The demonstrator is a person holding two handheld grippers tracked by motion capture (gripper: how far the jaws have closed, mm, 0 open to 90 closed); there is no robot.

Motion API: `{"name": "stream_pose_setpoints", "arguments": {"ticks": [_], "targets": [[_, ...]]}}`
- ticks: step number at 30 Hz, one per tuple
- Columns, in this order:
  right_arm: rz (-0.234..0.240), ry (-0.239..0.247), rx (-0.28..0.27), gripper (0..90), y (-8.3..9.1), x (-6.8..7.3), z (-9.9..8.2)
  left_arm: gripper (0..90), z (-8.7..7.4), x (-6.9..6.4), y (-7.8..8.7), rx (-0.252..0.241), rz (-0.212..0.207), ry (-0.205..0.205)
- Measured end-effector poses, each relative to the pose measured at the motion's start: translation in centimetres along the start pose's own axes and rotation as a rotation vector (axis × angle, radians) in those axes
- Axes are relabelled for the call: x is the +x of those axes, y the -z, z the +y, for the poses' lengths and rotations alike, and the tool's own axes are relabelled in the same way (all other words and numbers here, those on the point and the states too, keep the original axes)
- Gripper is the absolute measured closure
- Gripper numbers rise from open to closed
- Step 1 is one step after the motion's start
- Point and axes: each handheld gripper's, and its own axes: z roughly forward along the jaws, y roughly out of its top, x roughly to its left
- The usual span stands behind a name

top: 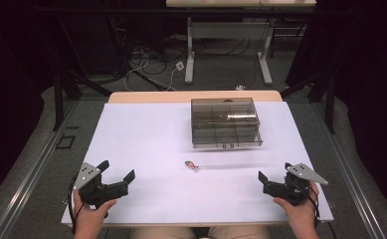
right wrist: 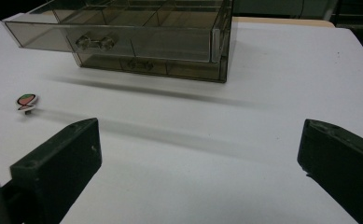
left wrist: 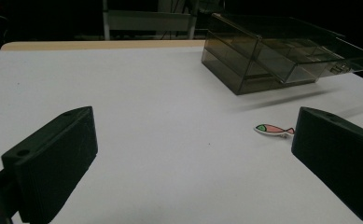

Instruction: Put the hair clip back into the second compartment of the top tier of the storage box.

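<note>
Both tongs, left (top: 116, 170) and right (top: 274, 171), gape empty, fish (top: 192, 165) between them, drawer box (top: 225, 121) beyond, its label unreadable.

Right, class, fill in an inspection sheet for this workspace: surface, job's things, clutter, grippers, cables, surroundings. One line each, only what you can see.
Surface: white table top, flat and bare across most of it; a wooden edge shows at the far side.
Job's things: smoky clear drawer box at the far centre-right, its upper drawer pulled partly out; small fish-shaped piece, pink with a green head, lies apart on the table nearer the person.
Clutter: nothing seen.
Grippers: left gripper open, holding nothing; right gripper open, holding nothing; both at the near edge.
Cables: loose leads on the floor beyond the table.
Surroundings: dark room, another table's legs behind.
</note>
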Motion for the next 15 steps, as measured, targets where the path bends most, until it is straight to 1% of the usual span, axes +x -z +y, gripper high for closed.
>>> {"name": "stream_pose_setpoints", "arguments": {"ticks": [2,4,5,6,7,8,9,10,12,13,14,15], "targets": [[0.021,0.000,0.002,0.0,0.0,0.1,0.1,0.5,0.0,0.0,0.0,-0.001,-0.003,0.004],[0.022,-0.002,0.006,0.0,0.0,0.1,0.2,0.5,0.0,0.1,0.0,0.005,-0.004,0.003],[0.042,-0.010,0.004,0.3,0.0,0.3,0.2,0.5,0.0,0.1,0.0,0.009,-0.005,0.001],[0.051,0.001,0.004,1.2,-0.1,0.4,0.2,0.5,-0.1,0.0,0.1,0.005,-0.004,0.006],[0.057,-0.005,0.007,2.0,-0.1,0.7,0.2,0.5,-0.1,0.0,0.2,0.012,-0.008,-0.002],[0.060,0.015,0.003,2.9,-0.1,0.7,0.3,0.5,-0.1,0.0,0.3,0.006,-0.005,-0.002],[0.064,0.004,0.005,4.7,-0.2,0.9,0.3,0.5,-0.1,0.0,0.3,0.006,-0.005,-0.002],[0.064,0.017,0.002,6.2,-0.2,0.9,0.4,0.5,-0.2,-0.1,0.3,0.014,-0.008,-0.005],[0.072,0.002,-0.002,7.0,-0.4,1.2,0.4,0.5,-0.2,-0.2,0.3,0.013,-0.009,-0.004],[0.079,0.003,-0.004,7.7,-0.6,1.3,0.4,0.5,-0.2,-0.2,0.4,0.019,-0.011,-0.006],[0.078,0.006,0.009,9.6,-0.6,1.4,0.5,0.5,-0.2,-0.3,0.3,0.017,-0.009,-0.005],[0.079,0.007,0.011,12.2,-0.8,1.5,0.5,0.5,-0.2,-0.3,0.4,0.023,-0.011,-0.011]]}}
